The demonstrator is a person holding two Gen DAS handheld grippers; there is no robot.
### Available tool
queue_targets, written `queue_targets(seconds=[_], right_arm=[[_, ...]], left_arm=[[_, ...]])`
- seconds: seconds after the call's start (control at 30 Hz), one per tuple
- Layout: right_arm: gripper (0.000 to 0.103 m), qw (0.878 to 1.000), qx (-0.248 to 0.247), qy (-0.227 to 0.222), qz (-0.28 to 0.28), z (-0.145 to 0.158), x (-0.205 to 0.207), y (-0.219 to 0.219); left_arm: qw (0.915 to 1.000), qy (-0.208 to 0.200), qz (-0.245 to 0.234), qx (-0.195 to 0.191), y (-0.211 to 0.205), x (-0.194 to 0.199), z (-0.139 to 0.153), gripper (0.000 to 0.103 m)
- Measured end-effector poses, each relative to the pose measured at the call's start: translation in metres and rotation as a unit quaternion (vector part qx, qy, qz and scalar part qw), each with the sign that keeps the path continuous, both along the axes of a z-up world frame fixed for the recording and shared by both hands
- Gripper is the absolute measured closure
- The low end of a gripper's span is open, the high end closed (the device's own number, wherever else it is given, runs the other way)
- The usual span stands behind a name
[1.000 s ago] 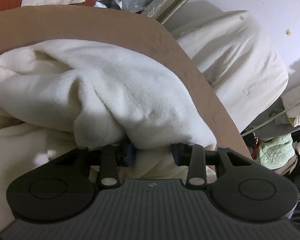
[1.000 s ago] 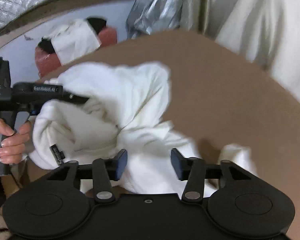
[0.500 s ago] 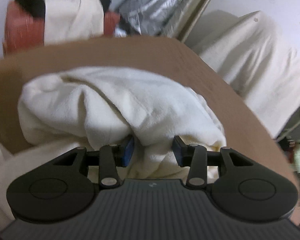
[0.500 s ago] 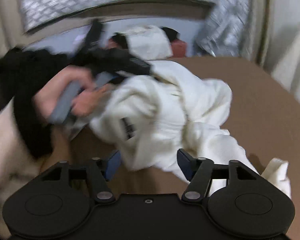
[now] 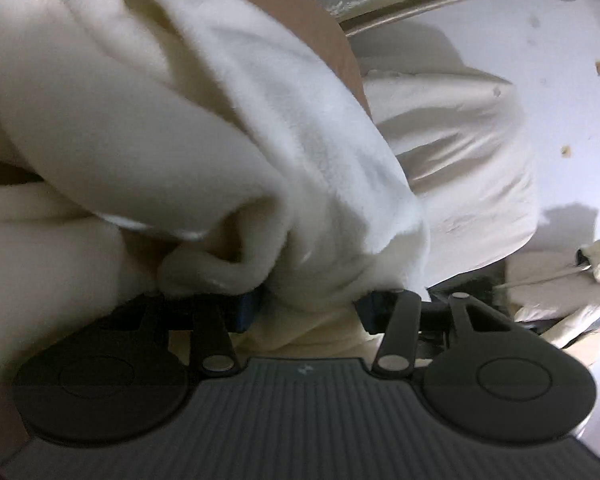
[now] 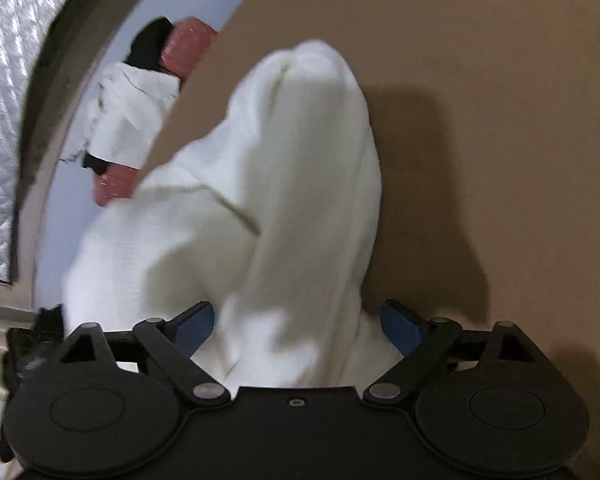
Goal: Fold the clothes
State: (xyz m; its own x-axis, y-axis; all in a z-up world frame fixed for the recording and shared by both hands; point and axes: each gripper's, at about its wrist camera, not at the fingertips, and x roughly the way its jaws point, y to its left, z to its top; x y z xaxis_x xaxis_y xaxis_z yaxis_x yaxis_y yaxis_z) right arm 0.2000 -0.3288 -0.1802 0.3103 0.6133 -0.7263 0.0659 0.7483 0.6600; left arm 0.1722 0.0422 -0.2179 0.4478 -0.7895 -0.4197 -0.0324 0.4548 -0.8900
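Letting go mid-fold: left gripper (image 5: 308,308) and right gripper (image 6: 296,322) jaws opening, released, fleece garment (image 6: 284,184) between both; next, regrip an edge on the brown surface (image 6: 480,80)

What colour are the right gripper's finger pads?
Blue pads, clearest in the right wrist view.

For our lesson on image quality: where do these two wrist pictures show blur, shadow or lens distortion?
Left wrist view: the white garment is smeared by motion blur and dim below its fold. Right wrist view: the garment is blurred too, casts a dark shadow on the brown table, and the fisheye bends the table edge.
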Motion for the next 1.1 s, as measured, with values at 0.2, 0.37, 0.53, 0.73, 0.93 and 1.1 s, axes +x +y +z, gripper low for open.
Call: queue_targets(seconds=[0.2, 0.37, 0.53, 0.73, 0.93, 1.1], right_arm=[[0.046, 0.998, 0.042, -0.055, -0.005, -0.009, 0.012, 0.023], [0.070, 0.994, 0.062, -0.088, -0.011, 0.015, -0.019, 0.032], [0.071, 0.984, 0.099, -0.143, -0.039, 0.054, -0.076, 0.016], [0.071, 0.977, 0.046, -0.196, -0.073, 0.101, -0.178, 0.003], [0.072, 0.966, -0.100, -0.233, -0.055, 0.156, -0.239, 0.001], [0.073, 0.940, -0.216, -0.257, -0.064, 0.194, -0.268, 0.001]], left_arm=[[0.9987, -0.010, -0.009, -0.049, 0.003, 0.009, -0.010, 0.050], [0.9962, -0.060, -0.056, -0.029, -0.016, -0.003, 0.010, 0.043], [0.9828, -0.128, -0.104, -0.083, -0.030, -0.026, 0.037, 0.042], [0.9564, -0.195, -0.203, -0.077, -0.078, -0.061, 0.074, 0.042], [0.9346, -0.243, -0.252, -0.064, -0.138, -0.088, 0.106, 0.042], [0.9271, -0.241, -0.271, -0.094, -0.151, -0.090, 0.105, 0.040]])
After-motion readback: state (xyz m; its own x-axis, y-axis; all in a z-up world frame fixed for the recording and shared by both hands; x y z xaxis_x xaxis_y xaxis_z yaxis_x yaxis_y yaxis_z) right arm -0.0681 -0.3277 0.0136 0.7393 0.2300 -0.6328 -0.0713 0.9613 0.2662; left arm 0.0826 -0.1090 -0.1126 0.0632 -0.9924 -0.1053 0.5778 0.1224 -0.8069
